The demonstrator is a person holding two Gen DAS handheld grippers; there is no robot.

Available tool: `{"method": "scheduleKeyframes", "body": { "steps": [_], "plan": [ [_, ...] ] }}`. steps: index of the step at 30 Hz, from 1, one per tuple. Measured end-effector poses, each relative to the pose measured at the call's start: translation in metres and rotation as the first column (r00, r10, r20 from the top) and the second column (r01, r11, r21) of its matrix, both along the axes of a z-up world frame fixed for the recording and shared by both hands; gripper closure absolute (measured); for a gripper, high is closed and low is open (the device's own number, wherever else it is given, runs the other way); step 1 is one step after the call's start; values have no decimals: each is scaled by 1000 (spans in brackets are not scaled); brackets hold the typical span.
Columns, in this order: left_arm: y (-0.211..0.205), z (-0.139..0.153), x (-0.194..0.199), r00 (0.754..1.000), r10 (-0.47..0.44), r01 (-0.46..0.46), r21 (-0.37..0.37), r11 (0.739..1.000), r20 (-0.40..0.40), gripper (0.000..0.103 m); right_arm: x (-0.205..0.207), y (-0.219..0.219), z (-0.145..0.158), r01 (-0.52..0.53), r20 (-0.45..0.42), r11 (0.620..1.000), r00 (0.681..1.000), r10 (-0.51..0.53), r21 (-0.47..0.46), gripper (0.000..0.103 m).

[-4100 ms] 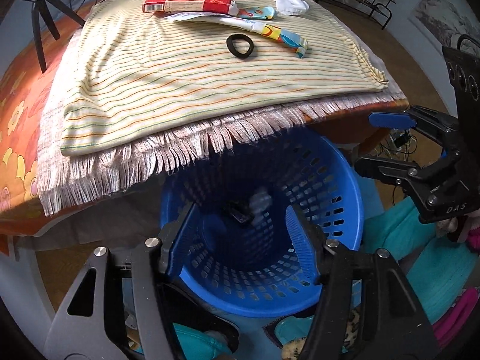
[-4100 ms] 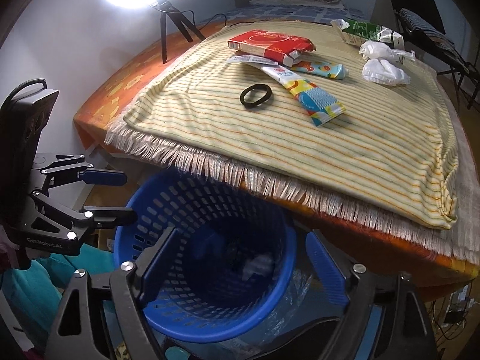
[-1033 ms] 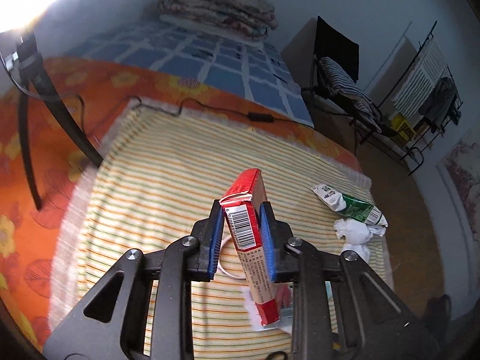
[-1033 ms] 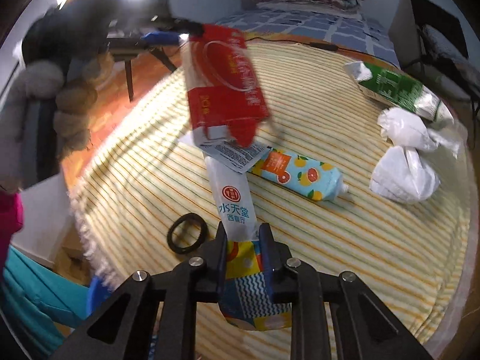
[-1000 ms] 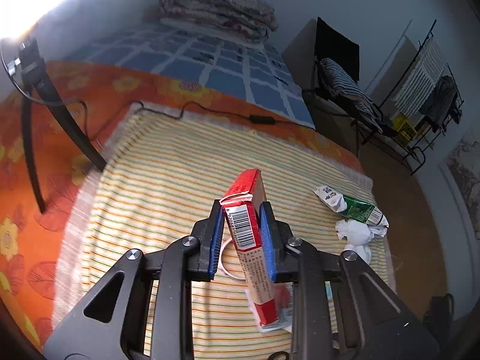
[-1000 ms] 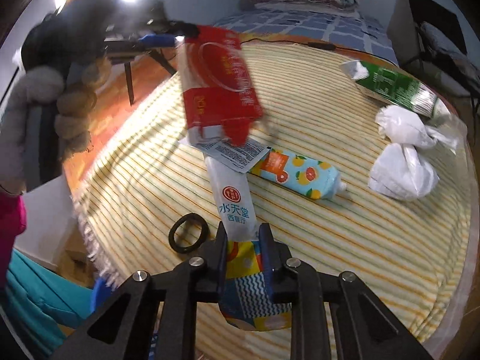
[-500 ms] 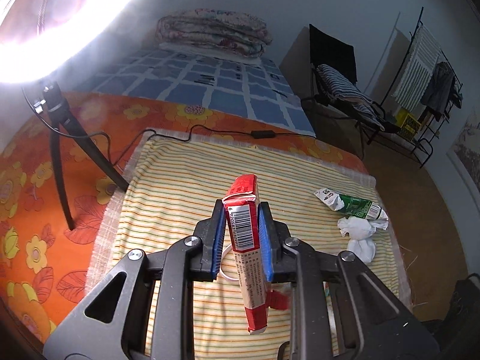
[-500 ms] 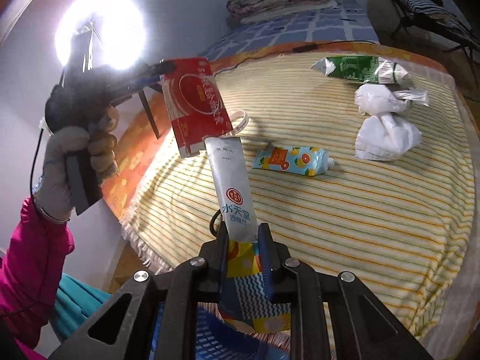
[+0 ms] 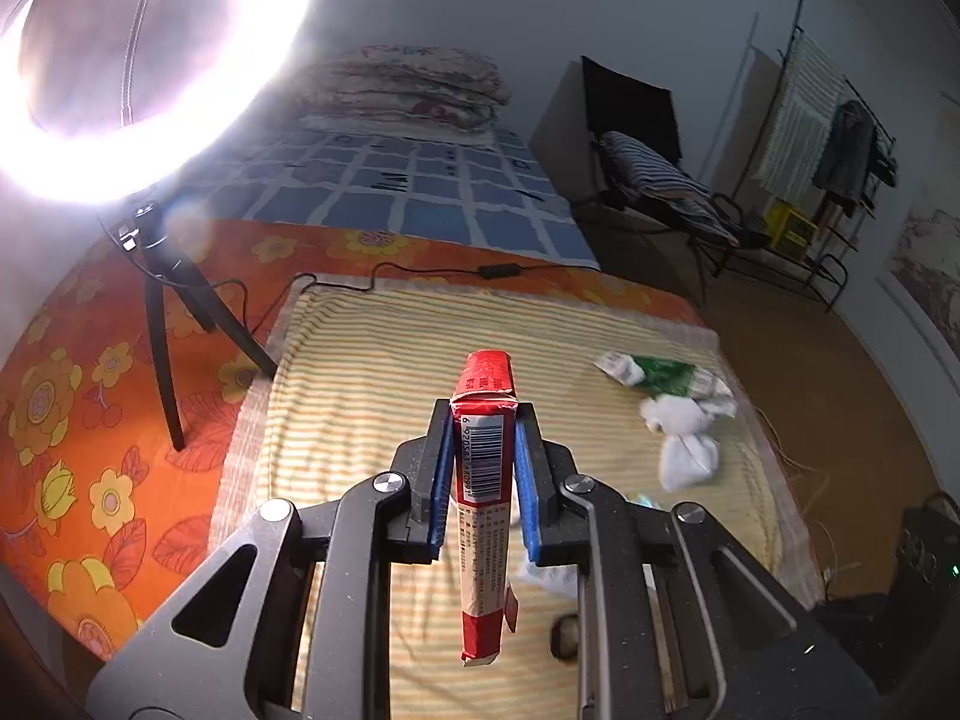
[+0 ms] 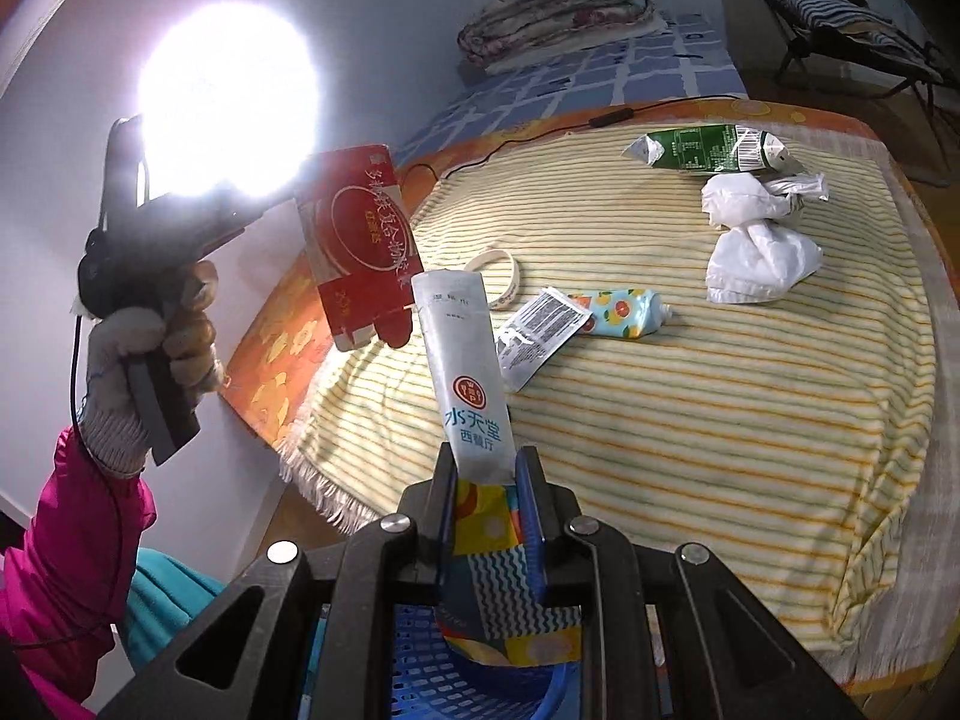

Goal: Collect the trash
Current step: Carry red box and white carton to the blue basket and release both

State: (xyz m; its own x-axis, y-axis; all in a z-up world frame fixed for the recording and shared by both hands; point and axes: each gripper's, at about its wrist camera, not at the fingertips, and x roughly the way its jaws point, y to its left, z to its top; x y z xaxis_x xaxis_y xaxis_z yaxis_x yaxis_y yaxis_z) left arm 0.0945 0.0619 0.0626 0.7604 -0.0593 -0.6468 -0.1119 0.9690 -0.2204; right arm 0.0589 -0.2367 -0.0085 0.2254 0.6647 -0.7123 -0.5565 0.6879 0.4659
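My left gripper [image 9: 483, 420] is shut on a red carton [image 9: 483, 540], held upright on edge above the striped cloth [image 9: 360, 396]. The right wrist view shows that same carton [image 10: 360, 240] in the air at the left, in the gripper held by a gloved hand [image 10: 138, 336]. My right gripper [image 10: 486, 462] is shut on a long white and patterned sachet [image 10: 465, 360], which sticks up past the pads. Under it is the rim of the blue basket [image 10: 420, 660]. A green carton [image 10: 708, 150], white crumpled bags [image 10: 756, 252], a fruit-print tube [image 10: 624, 312] and a torn wrapper [image 10: 534, 330] lie on the cloth.
A bright ring light on a black tripod [image 9: 162, 312] stands at the left of the orange flowered cover, with a cable [image 9: 420, 270] along the cloth's far edge. A white band [image 10: 504, 276] lies on the cloth. A chair [image 9: 648, 144] and drying rack [image 9: 810, 120] stand beyond.
Both grippers have risen and drawn back from the cloth with the carton and sachet still gripped. The blue basket's rim has come into the right wrist view.
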Motion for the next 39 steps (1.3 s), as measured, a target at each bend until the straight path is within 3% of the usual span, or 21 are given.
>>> {"method": "scheduleKeyframes", "body": {
  "steps": [11, 21, 39],
  "plan": [
    [-31, 6, -78, 994, -106, 106, 19, 994, -11, 86, -46, -3, -6, -29, -16, 1000, 999, 29, 2, 86],
    [-41, -11, -137, 991, -124, 124, -1, 992, -45, 86, -97, -5, -25, -84, -50, 995, 995, 81, -51, 86],
    [-54, -83, -189, 969, -160, 157, -32, 987, -187, 86, -147, 8, -79, -170, -135, 964, 980, 144, -204, 85]
  ]
}}
